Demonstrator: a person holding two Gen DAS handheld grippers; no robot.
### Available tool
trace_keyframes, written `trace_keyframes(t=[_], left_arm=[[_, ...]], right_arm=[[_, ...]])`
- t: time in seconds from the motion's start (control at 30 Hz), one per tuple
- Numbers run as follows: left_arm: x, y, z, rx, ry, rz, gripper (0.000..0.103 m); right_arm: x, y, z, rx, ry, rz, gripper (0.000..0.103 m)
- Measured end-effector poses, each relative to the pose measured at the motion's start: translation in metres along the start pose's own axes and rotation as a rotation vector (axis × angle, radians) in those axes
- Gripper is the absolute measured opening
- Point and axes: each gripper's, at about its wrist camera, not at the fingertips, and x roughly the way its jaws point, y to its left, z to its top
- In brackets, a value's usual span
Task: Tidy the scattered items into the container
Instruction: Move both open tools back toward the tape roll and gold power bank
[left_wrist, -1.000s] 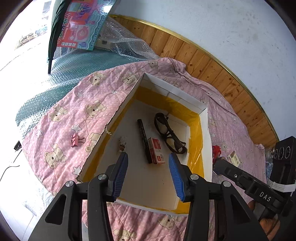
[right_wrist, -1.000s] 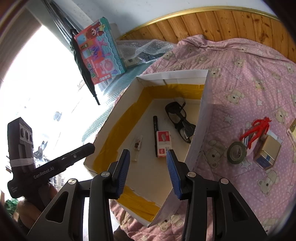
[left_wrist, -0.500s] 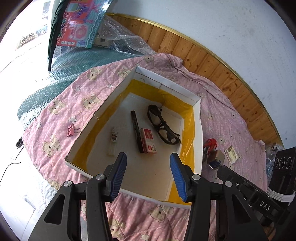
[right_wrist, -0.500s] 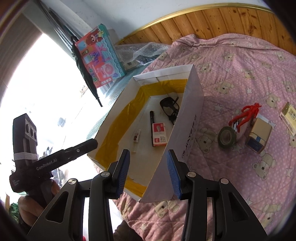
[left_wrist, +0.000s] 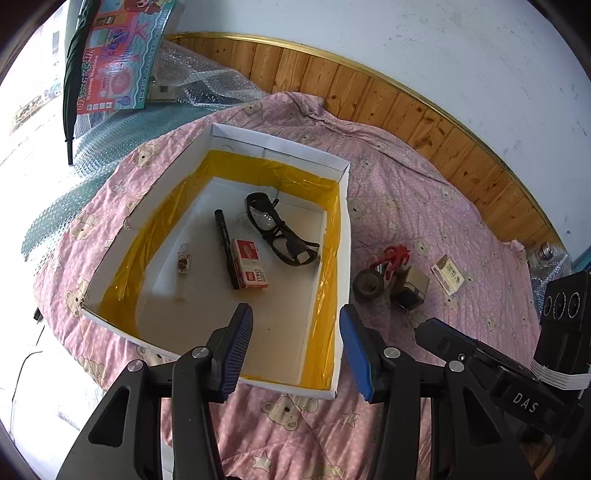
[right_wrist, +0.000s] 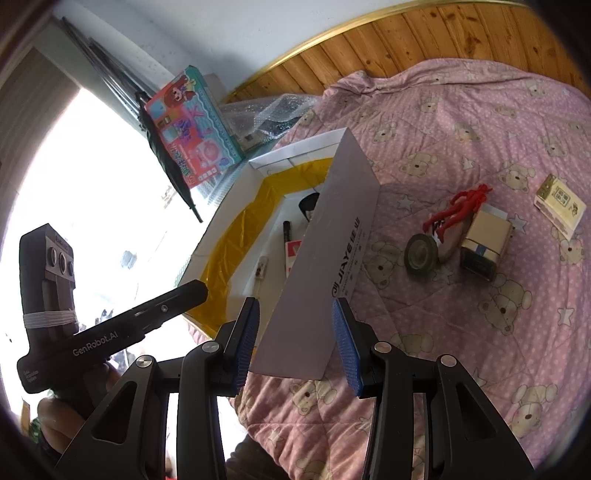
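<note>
A white box lined with yellow tape sits on a pink bear-print quilt. Inside lie black glasses, a black pen, a red-and-white staple box and a small lighter. To the right of the box on the quilt are a dark tape roll, a red figure, a brown carton and a cream card box. My left gripper hangs open above the box's near end. My right gripper is open over the box's right wall.
A colourful toy box and a folded dark umbrella lean at the back left by bubble wrap. Wood panelling rims the wall behind. A hand holds the left gripper's handle.
Both grippers have pulled back and risen, so the box looks smaller. The right view has swung rightward, bringing the scattered items on the quilt closer to centre. Both stay open.
</note>
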Motion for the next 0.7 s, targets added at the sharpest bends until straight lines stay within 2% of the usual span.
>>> trace_keyframes(t=[0.33,0.7], left_arm=[[0.014,-0.043,-0.004,0.071,0.020,-0.026,0.050],[0.033,-0.085,-0.003,0.150,0.032,-0.072,0.050]], right_arm=[[-0.021,-0.046,-0.010,0.089,-0.021,-0.025,0.045],[-0.024,-0.087,-0.014,0.171,-0.022,-0.050,0.045]])
